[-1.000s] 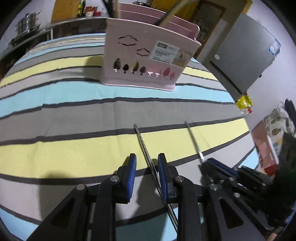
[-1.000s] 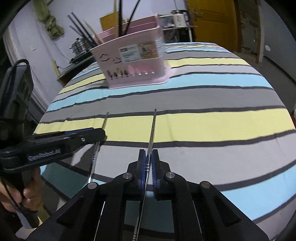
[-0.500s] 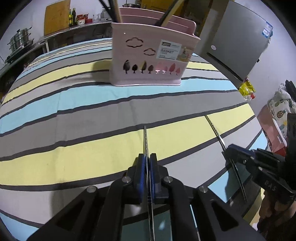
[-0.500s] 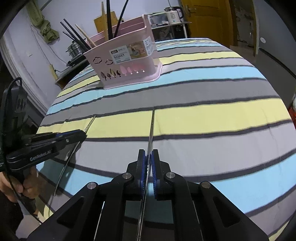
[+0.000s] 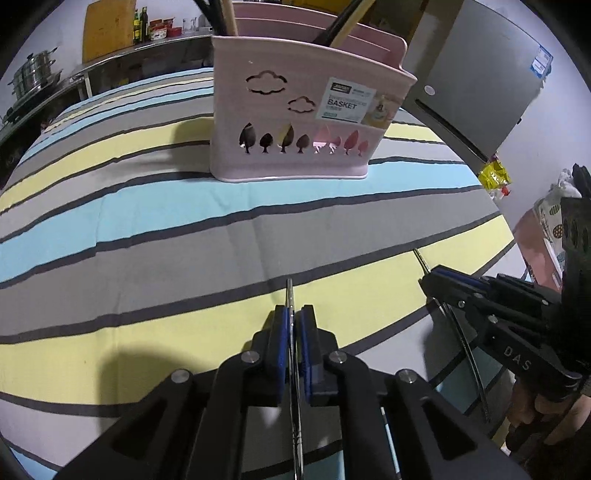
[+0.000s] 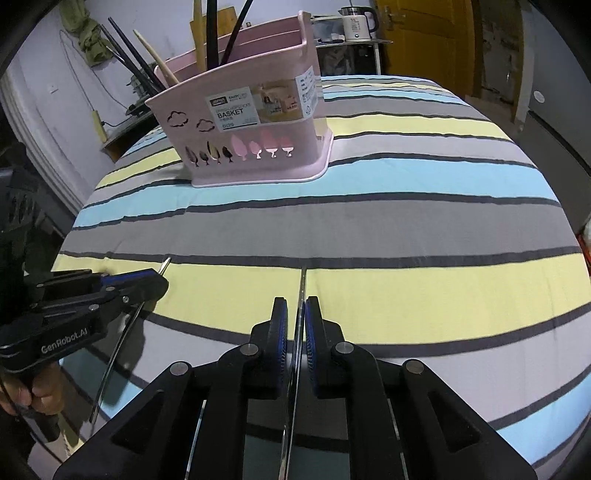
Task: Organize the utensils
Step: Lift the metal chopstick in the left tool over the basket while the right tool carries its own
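Note:
A thin metal chopstick (image 5: 290, 291) runs between the blue pads of my left gripper (image 5: 293, 314), which is shut on it; its tip pokes out over the yellow stripe. A second metal chopstick (image 6: 302, 280) lies between the pads of my right gripper (image 6: 295, 306), whose jaws are opening slightly while still holding it. Each gripper shows in the other's view: the right gripper (image 5: 430, 277) at the right, the left gripper (image 6: 159, 282) at the left. The pink utensil basket (image 5: 295, 147) (image 6: 258, 122) stands upright ahead of both, holding dark chopsticks and wooden utensils.
The table wears a striped cloth (image 5: 147, 206) of yellow, blue and grey. A grey cabinet door (image 5: 480, 85) is at the back right, a counter with pots (image 5: 33, 77) at the back left. A yellow door (image 6: 424, 40) and a kettle (image 6: 356, 22) stand behind the table.
My left gripper closed on its chopstick, which had lain loose between open jaws. Both grippers have drawn nearer to the pink basket. The right pads stand a little wider apart.

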Available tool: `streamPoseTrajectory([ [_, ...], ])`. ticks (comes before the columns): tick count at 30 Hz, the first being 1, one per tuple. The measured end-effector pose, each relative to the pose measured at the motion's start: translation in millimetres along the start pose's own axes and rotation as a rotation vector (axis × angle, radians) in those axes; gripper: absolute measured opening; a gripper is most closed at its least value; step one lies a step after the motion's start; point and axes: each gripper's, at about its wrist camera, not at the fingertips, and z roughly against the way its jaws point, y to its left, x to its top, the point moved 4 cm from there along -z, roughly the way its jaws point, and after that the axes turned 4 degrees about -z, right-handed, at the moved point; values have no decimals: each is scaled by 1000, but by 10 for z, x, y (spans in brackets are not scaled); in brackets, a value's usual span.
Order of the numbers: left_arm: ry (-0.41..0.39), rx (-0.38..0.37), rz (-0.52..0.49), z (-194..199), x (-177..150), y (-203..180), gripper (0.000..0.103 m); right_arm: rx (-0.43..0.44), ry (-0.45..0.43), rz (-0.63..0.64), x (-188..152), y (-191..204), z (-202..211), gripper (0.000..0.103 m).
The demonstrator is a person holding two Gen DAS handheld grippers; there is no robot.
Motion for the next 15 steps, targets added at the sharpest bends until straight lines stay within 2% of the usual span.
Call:
streamPoseTrajectory([
  [8, 22, 24, -59, -23, 46, -55, 8, 0, 21, 22, 66, 22, -45, 4],
  [15, 23, -3, -23, 34, 53, 27, 5, 31, -2, 15, 139, 48, 59, 4],
])
